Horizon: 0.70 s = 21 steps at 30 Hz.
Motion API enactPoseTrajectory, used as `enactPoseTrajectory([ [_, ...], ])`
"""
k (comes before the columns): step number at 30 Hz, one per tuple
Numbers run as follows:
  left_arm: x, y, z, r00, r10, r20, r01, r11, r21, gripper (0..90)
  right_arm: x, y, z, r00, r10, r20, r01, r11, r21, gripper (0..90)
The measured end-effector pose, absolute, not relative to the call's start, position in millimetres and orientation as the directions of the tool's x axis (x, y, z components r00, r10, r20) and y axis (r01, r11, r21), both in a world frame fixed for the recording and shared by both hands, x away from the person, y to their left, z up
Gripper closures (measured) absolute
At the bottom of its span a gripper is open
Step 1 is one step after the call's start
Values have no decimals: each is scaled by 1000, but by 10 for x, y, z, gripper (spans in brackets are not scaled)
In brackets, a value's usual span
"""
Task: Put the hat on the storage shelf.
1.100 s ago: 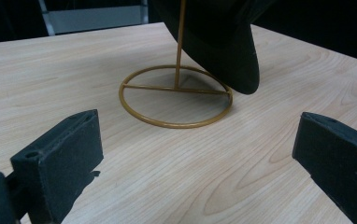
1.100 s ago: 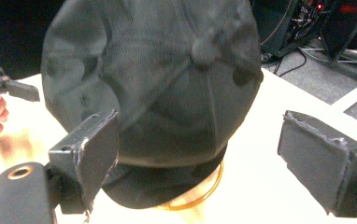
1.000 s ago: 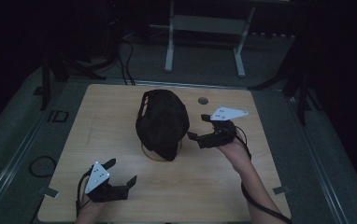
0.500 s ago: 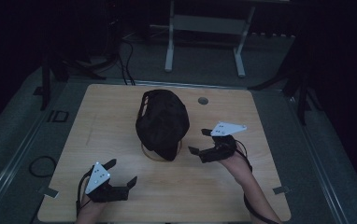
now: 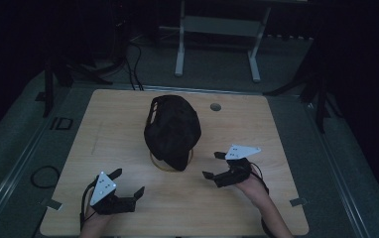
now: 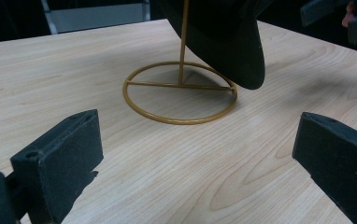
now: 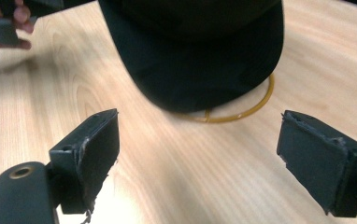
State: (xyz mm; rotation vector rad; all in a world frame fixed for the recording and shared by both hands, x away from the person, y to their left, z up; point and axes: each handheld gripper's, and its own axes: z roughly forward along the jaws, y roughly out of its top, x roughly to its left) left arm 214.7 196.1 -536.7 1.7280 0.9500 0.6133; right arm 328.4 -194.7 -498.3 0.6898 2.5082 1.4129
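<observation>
Resting on a gold wire stand (image 6: 180,91) at the centre of the wooden table (image 5: 103,129), a black cap (image 5: 172,130) points its brim toward the person. At the cap's 4 o'clock the right gripper (image 5: 216,165) hovers near the brim, jaws wide apart and empty. At its 7 o'clock the left gripper (image 5: 127,184) sits low near the table's front edge, jaws likewise apart.

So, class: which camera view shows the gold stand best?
The left gripper view: the stand shows its whole ring, crossbar and upright rod. In the right gripper view and the high view, the cap hides all but an arc of ring.
</observation>
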Motion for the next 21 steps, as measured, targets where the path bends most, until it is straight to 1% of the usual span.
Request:
enactPoseTrajectory([
  [3, 2147, 1960, -5373, 558, 829, -36, 309, -167, 936, 23, 3262, -1969, -5048, -875, 479, 66, 311, 454, 835, 130],
  [10, 2151, 1970, -5386, 558, 829, -37, 315, -171, 933, 23, 3208, -2072, -5190, -877, 466, 115, 343, 442, 829, 130],
  [14, 2150, 1967, -5389, 559, 828, -39, 316, -169, 934, 23, 3160, -2116, -5244, -884, 453, 116, 339, 451, 825, 131],
  [21, 2156, 1971, -5395, 560, 828, -38, 319, -173, 932, 23, 3101, -2194, -5329, -882, 459, 105, 341, 470, 814, 132],
])
